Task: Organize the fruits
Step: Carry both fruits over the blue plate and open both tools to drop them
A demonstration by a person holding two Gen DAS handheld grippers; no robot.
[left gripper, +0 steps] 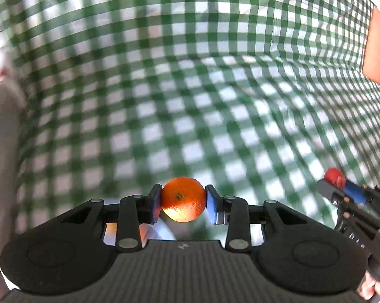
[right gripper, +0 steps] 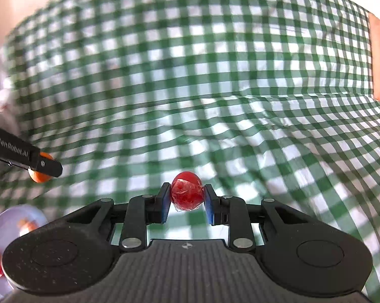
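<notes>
My left gripper (left gripper: 183, 200) is shut on an orange (left gripper: 183, 199) and holds it above the green-checked tablecloth (left gripper: 164, 101). My right gripper (right gripper: 187, 195) is shut on a small red fruit wrapped in clear film (right gripper: 187, 191). In the left wrist view the right gripper (left gripper: 337, 185) shows at the right edge with the red fruit (left gripper: 334, 176) in it. In the right wrist view the left gripper (right gripper: 42, 168) shows at the left edge with the orange (right gripper: 39, 176) in it.
A pale round plate (right gripper: 15, 217) with small orange and red pieces lies at the lower left of the right wrist view. The cloth (right gripper: 215, 88) is wrinkled. An orange-brown surface (left gripper: 377, 48) shows past the cloth's right edge.
</notes>
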